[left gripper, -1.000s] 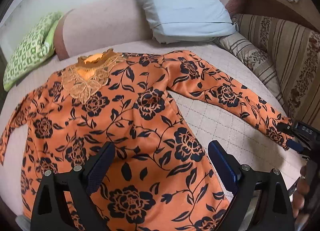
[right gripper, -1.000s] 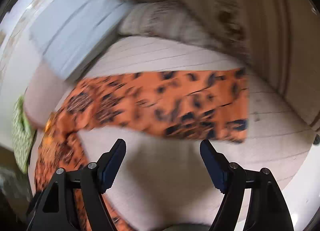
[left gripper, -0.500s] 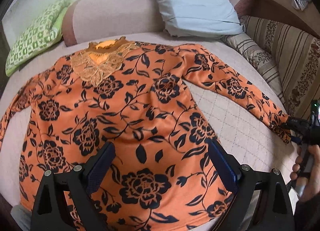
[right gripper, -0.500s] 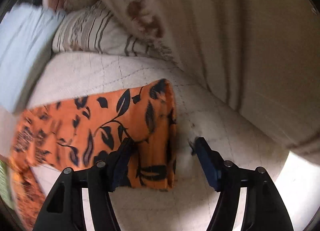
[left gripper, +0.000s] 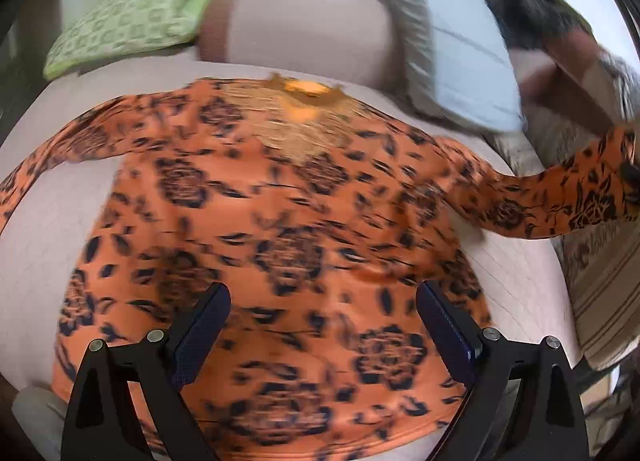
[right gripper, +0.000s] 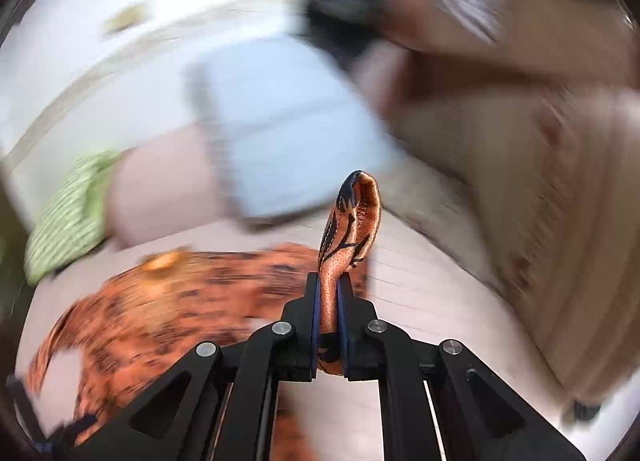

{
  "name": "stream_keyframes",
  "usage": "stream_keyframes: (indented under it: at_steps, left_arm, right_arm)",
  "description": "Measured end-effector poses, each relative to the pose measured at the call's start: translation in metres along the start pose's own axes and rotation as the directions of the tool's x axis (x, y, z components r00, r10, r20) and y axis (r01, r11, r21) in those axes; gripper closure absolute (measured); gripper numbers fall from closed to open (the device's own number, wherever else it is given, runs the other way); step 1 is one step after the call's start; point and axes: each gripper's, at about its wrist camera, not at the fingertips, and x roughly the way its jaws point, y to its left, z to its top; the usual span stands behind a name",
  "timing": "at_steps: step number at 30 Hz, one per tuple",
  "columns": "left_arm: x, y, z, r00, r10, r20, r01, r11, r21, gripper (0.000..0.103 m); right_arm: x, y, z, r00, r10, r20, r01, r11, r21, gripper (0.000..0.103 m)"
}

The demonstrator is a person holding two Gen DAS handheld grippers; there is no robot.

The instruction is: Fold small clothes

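An orange top with black flowers (left gripper: 280,229) lies spread on the quilted bed, its gold lace collar (left gripper: 304,117) toward the pillows. My left gripper (left gripper: 324,325) hovers open above the lower body of the top, nothing between its pads. In the right wrist view my right gripper (right gripper: 329,289) is shut on the cuff of the right sleeve (right gripper: 354,217), which sticks up in a loop past the pads. In the left wrist view that sleeve (left gripper: 552,197) is lifted off the bed toward the right edge. The rest of the top (right gripper: 168,293) trails below, blurred.
A light blue pillow (left gripper: 464,73), a pink bolster (left gripper: 312,33) and a green patterned cushion (left gripper: 132,29) line the head of the bed. A striped beige cushion (left gripper: 604,281) stands along the right side. Bare quilted bedding (left gripper: 516,281) shows right of the top.
My right gripper closed on the sleeve cuff and lifted it off the bed. My left gripper slid left over the top, so the collar now sits mid-frame.
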Motion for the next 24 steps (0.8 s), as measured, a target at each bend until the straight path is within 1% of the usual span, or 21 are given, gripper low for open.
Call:
stream_keyframes:
  at_steps: [1, 2, 3, 5, 6, 7, 8, 9, 10, 11, 12, 14, 15, 16, 17, 18, 19, 20, 21, 23, 24]
  left_arm:
    - [-0.003, 0.016, 0.001, 1.000, 0.003, 0.005, -0.003, 1.000, -0.025, 0.009]
    - [-0.006, 0.034, 0.001, 1.000, 0.009, 0.011, -0.008, 0.999, -0.052, 0.009]
    - [-0.009, 0.050, 0.000, 1.000, 0.020, 0.018, -0.019, 0.997, -0.073, 0.009]
    - [-0.014, 0.086, 0.000, 0.997, 0.066, 0.032, -0.062, 0.992, -0.113, 0.009]
    - [-0.016, 0.100, -0.001, 0.995, 0.093, 0.035, -0.088, 0.988, -0.130, 0.009]
    - [-0.017, 0.114, -0.002, 0.990, 0.132, 0.039, -0.125, 0.982, -0.144, 0.009]
    - [-0.021, 0.128, -0.002, 0.981, 0.188, 0.056, -0.178, 0.974, -0.140, 0.009]
    - [-0.022, 0.132, -0.003, 0.974, 0.217, 0.063, -0.207, 0.969, -0.132, 0.009]
    - [-0.023, 0.139, -0.003, 0.969, 0.239, 0.068, -0.229, 0.965, -0.129, 0.009]
    - [-0.022, 0.147, -0.004, 0.969, 0.240, 0.063, -0.229, 0.963, -0.142, 0.009]
    - [-0.018, 0.156, -0.006, 0.976, 0.212, 0.050, -0.200, 0.964, -0.175, 0.009]
    - [-0.003, 0.171, -0.013, 0.994, 0.110, 0.020, -0.101, 0.961, -0.257, 0.009]
    - [0.003, 0.175, -0.016, 0.998, 0.069, 0.008, -0.064, 0.959, -0.276, 0.009]
    - [0.009, 0.177, -0.018, 1.000, 0.024, -0.007, -0.025, 0.957, -0.290, 0.009]
    - [0.014, 0.176, -0.021, 1.000, -0.008, -0.022, 0.001, 0.956, -0.294, 0.010]
    - [0.015, 0.172, -0.021, 0.999, -0.027, -0.025, 0.019, 0.959, -0.283, 0.010]
    - [0.015, 0.164, -0.019, 0.999, -0.048, -0.020, 0.041, 0.966, -0.256, 0.010]
    - [0.015, 0.158, -0.016, 0.998, -0.060, -0.017, 0.054, 0.969, -0.239, 0.010]
    - [0.015, 0.153, -0.012, 0.997, -0.075, -0.013, 0.070, 0.972, -0.223, 0.010]
    - [0.022, 0.141, -0.005, 0.991, -0.131, -0.022, 0.123, 0.967, -0.223, 0.010]
    - [0.030, 0.138, -0.001, 0.984, -0.173, -0.038, 0.159, 0.959, -0.234, 0.012]
  right_arm:
    - [-0.004, 0.033, -0.002, 0.997, 0.071, 0.003, -0.071, 0.996, -0.060, 0.096]
    - [-0.006, 0.066, -0.008, 0.989, 0.148, -0.009, -0.149, 0.983, -0.110, 0.096]
    - [-0.007, 0.087, -0.015, 0.980, 0.196, -0.025, -0.198, 0.970, -0.143, 0.096]
    - [-0.002, 0.143, -0.041, 0.951, 0.297, -0.084, -0.309, 0.922, -0.235, 0.096]
    - [0.005, 0.168, -0.056, 0.931, 0.344, -0.126, -0.366, 0.893, -0.263, 0.095]
    - [0.011, 0.191, -0.077, 0.897, 0.399, -0.189, -0.438, 0.857, -0.270, 0.096]
    - [0.019, 0.209, -0.095, 0.863, 0.442, -0.245, -0.498, 0.826, -0.264, 0.097]
    - [0.032, 0.228, -0.119, 0.815, 0.485, -0.317, -0.565, 0.787, -0.246, 0.101]
    - [0.045, 0.242, -0.139, 0.783, 0.495, -0.376, -0.597, 0.769, -0.231, 0.101]
    - [0.055, 0.249, -0.154, 0.770, 0.485, -0.415, -0.602, 0.767, -0.222, 0.101]
    - [0.070, 0.256, -0.170, 0.752, 0.468, -0.465, -0.606, 0.768, -0.207, 0.099]
    - [0.096, 0.261, -0.200, 0.700, 0.439, -0.563, -0.609, 0.778, -0.152, 0.095]
    - [0.100, 0.259, -0.212, 0.677, 0.416, -0.608, -0.599, 0.791, -0.126, 0.095]
    - [0.103, 0.251, -0.217, 0.652, 0.415, -0.635, -0.594, 0.800, -0.087, 0.095]
    - [0.102, 0.239, -0.216, 0.638, 0.434, -0.636, -0.595, 0.802, -0.050, 0.093]
    - [0.098, 0.226, -0.207, 0.637, 0.451, -0.625, -0.590, 0.807, -0.019, 0.085]
    - [0.092, 0.210, -0.194, 0.650, 0.462, -0.603, -0.578, 0.816, 0.001, 0.077]
    - [0.088, 0.197, -0.182, 0.666, 0.468, -0.580, -0.564, 0.826, 0.018, 0.056]
    - [0.085, 0.181, -0.167, 0.685, 0.477, -0.551, -0.549, 0.835, 0.039, 0.043]
    - [0.090, 0.157, -0.131, 0.731, 0.462, -0.502, -0.502, 0.863, 0.063, 0.041]
    - [0.097, 0.149, -0.113, 0.753, 0.442, -0.486, -0.473, 0.878, 0.066, 0.041]
